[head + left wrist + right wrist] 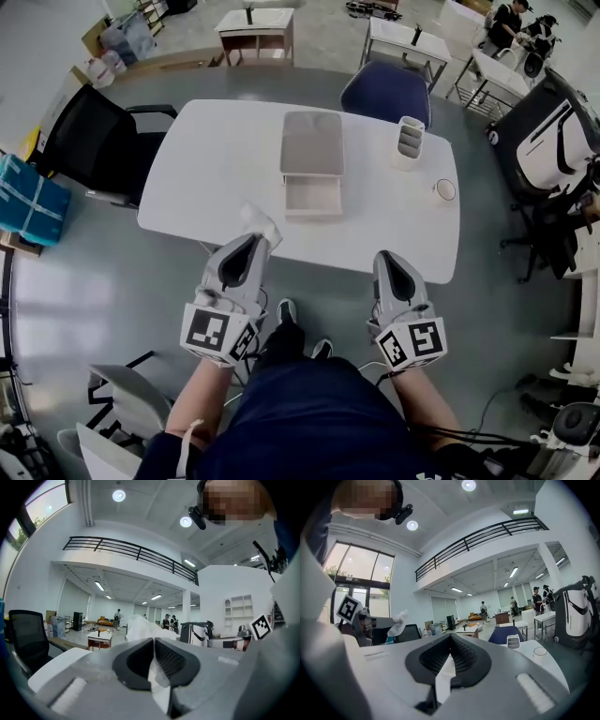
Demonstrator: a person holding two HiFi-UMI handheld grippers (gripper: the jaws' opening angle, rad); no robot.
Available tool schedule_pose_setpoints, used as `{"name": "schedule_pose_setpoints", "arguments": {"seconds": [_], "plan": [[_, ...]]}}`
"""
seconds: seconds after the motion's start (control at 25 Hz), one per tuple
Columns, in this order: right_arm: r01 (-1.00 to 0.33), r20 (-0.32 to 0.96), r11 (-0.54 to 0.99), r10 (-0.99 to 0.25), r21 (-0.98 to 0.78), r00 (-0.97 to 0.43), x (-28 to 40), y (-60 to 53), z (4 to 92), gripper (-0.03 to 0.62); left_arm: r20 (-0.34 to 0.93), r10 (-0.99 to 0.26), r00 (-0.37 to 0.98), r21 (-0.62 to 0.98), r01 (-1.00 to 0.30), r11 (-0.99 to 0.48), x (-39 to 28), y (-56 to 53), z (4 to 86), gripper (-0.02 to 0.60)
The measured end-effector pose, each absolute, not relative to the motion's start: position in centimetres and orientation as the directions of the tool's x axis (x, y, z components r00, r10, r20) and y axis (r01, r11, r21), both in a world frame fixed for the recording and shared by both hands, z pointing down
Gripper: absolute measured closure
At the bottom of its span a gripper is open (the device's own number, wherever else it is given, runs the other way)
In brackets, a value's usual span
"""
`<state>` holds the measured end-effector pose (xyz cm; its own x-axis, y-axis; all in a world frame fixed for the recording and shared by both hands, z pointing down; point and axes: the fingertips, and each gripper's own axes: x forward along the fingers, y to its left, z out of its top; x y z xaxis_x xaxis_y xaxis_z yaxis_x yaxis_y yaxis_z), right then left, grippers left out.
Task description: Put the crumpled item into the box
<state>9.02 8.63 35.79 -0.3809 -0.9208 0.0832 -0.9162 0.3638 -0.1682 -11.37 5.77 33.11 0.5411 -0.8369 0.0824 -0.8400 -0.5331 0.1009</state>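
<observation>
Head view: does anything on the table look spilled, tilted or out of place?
Nothing stands out. The box lies flat and open, the holder and the cup stand upright, apart from it, and nothing is spilled on the table. The crumpled item is clamped in the left gripper at the near table edge.

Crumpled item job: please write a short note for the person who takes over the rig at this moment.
Left gripper: shut on the crumpled item, a white wad that sticks out past the jaws, near the table's front edge.
Right gripper: shut, nothing in it, also near the front edge.
Box: open, mid-table, beyond both grippers; nothing visible inside.
Done: the item is in the grip.
Left: carry it forward over the box and release it there.
</observation>
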Motion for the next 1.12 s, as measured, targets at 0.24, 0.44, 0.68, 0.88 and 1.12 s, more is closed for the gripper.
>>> {"name": "schedule_pose_setpoints", "arguments": {"seconds": [0.24,0.44,0.68,0.88,1.12], "plan": [[-0.928,0.099,0.332,-0.931,-0.168,-0.351,7.7,4.7,36.1,0.592,0.104,-0.813,0.573,0.082,-0.82,-0.567,-12.2,1.8,34.2,0.566],[-0.936,0.124,0.307,-0.936,-0.172,-0.33,6.5,2.3,36.2,0.592,0.118,-0.79,0.602,0.094,-0.799,-0.594,-13.0,-0.6,34.6,0.566],[-0.944,0.151,0.279,-0.94,-0.175,-0.306,5.2,0.6,36.7,0.592,0.12,-0.767,0.631,0.106,-0.776,-0.622,-13.8,-2.5,35.2,0.566],[-0.95,0.172,0.264,-0.941,-0.17,-0.292,4.6,-0.2,36.9,0.592,0.148,-0.753,0.642,0.105,-0.767,-0.633,-14.2,-3.7,36.3,0.566],[-0.947,0.188,0.267,-0.935,-0.181,-0.3,5.8,-1.7,38.0,0.592,0.177,-0.738,0.651,0.114,-0.759,-0.642,-12.3,-4.8,37.7,0.566]]}}
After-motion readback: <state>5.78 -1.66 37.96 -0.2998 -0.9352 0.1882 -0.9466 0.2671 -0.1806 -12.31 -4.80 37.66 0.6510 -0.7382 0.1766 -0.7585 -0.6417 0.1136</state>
